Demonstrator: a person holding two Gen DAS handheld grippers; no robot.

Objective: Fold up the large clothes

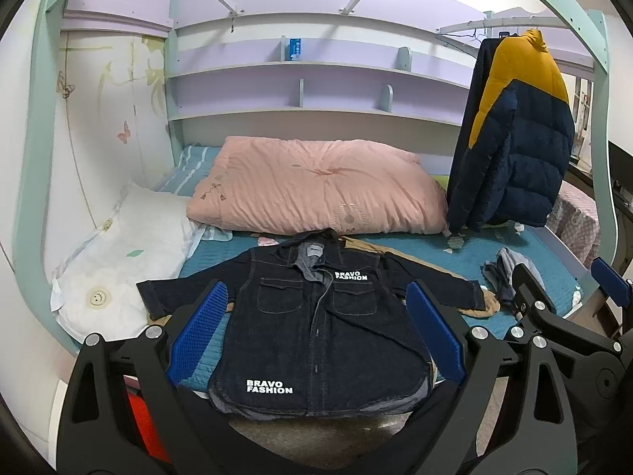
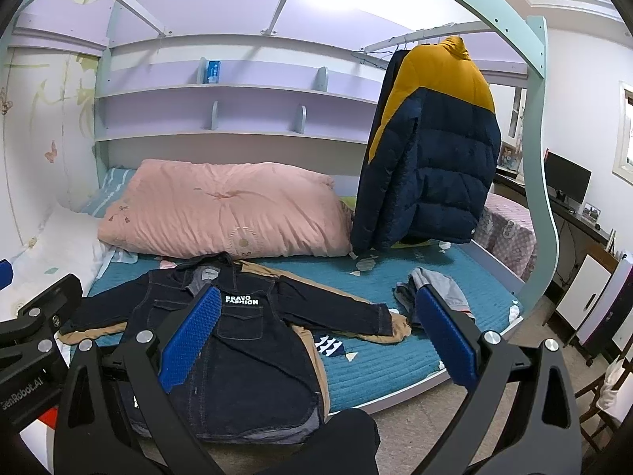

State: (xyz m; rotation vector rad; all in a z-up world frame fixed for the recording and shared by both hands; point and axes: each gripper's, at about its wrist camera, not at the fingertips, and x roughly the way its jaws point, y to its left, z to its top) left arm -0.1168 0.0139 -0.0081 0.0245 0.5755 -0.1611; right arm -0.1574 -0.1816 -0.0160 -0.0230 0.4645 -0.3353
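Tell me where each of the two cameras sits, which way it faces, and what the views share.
Left wrist: on the left gripper, above the bed's near edge, facing the headboard shelves; its open blue pads frame the denim jacket; the right gripper shows at right.
Right wrist: on the right gripper, slightly further right, same heading; the left gripper's body appears at left.
Shared: jacket, pink quilt, hanging puffer coat, teal bedspread.
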